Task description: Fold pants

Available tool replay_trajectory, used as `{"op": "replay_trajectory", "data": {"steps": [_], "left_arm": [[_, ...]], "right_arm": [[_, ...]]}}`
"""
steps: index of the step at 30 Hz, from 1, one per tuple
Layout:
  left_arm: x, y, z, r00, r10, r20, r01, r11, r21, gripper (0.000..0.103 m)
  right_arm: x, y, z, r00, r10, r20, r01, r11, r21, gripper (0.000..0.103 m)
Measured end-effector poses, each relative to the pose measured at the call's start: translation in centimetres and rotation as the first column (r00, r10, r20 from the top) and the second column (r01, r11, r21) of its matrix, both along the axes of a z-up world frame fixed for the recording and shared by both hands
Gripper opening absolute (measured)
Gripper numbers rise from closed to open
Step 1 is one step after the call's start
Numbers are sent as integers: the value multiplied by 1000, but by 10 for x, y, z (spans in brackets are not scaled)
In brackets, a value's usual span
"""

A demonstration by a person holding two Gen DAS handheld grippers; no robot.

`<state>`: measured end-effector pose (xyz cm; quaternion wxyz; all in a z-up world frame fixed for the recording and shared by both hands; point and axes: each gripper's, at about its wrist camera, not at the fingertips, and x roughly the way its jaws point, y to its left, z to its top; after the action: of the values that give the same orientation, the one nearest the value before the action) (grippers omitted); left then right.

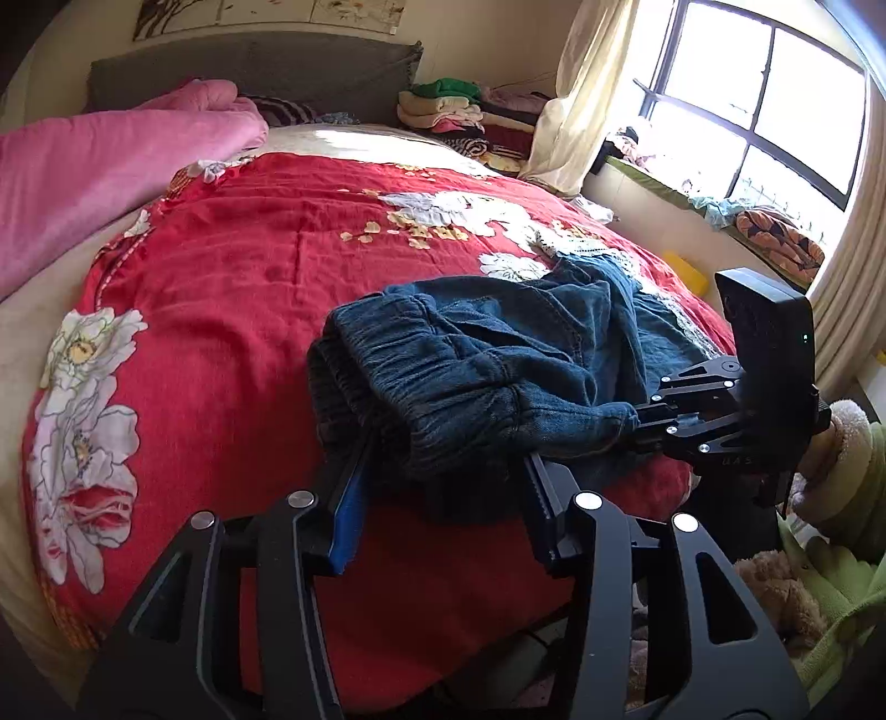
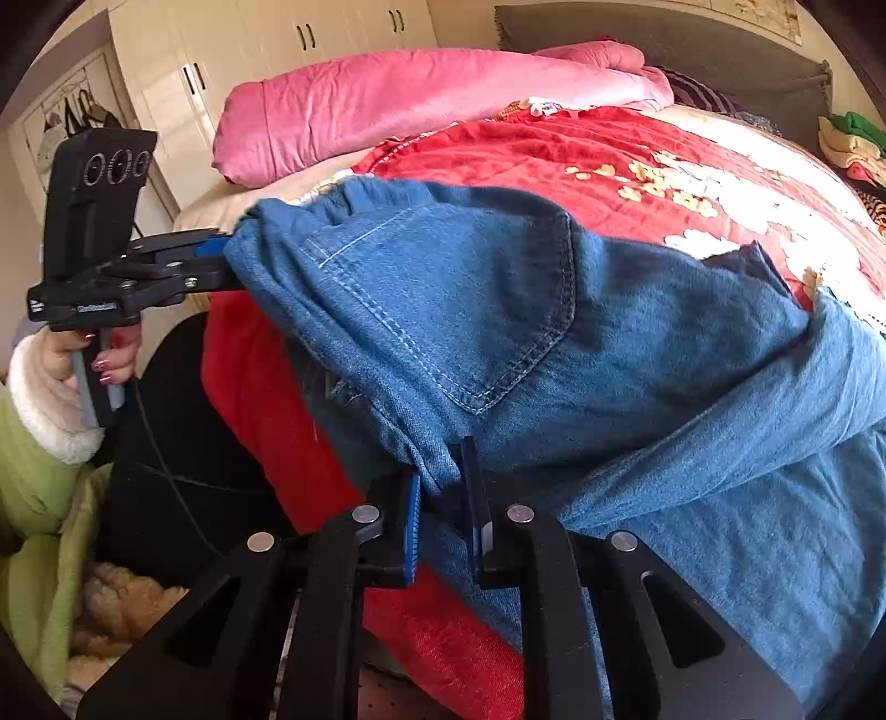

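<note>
Blue denim pants lie bunched on the red floral bedspread, waistband toward me. My left gripper has its jaws apart around the gathered elastic waistband, and the pads do not visibly press on it. In the right wrist view the left gripper sits at the far waistband corner. My right gripper is shut on a fold of the pants near the back pocket. It also shows from the side as the right gripper, pinching the other waistband corner. The legs trail off to the right.
A rolled pink quilt lies along the bed's left side. Folded clothes are stacked by the grey headboard. The window and curtain are on the right; a wardrobe stands behind. A hand in a green fleece sleeve grips the left handle.
</note>
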<state>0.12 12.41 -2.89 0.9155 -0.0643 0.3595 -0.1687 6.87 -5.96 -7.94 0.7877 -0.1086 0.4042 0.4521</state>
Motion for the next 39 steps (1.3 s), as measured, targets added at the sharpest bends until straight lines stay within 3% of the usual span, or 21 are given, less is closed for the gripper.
{"op": "replay_trajectory", "data": {"steps": [4,10,13,16,20,22,26,32,36,39], "left_arm": [[-13,7,6,999,39,-5,-39,999,-6,42],[-34,12,45,990,121,67,-121,993,5,42],[-24,-6,65,991,92,94,-90,996,-28,42],[5,-41,68,998,26,62,-22,997,-73,42],[31,-77,43,999,-40,-5,39,999,-36,40],[38,-78,17,995,-24,-97,22,1000,-18,31],[32,-56,-24,978,29,-205,-37,999,-36,28],[17,-45,-37,980,16,-198,-31,997,-72,26],[20,-48,-39,982,16,-191,-27,998,-53,26],[20,-48,-39,983,13,-185,-25,998,-61,26]], "right_arm": [[-1,2,1,1000,-15,23,15,1000,3,15],[-4,4,-2,999,-21,51,21,1000,0,15],[-4,4,-3,999,-30,43,30,1000,10,16],[-6,3,-3,998,-32,45,31,999,16,19],[-7,-5,-3,999,-45,17,44,998,41,20],[-8,-10,-2,999,-46,-1,46,998,52,23],[-14,-19,5,998,-40,-41,43,996,83,34],[-15,-35,31,993,-116,-6,116,979,166,43],[8,-29,19,981,-190,-37,193,974,120,44],[26,-22,-8,962,-252,-107,255,967,8,45]]}}
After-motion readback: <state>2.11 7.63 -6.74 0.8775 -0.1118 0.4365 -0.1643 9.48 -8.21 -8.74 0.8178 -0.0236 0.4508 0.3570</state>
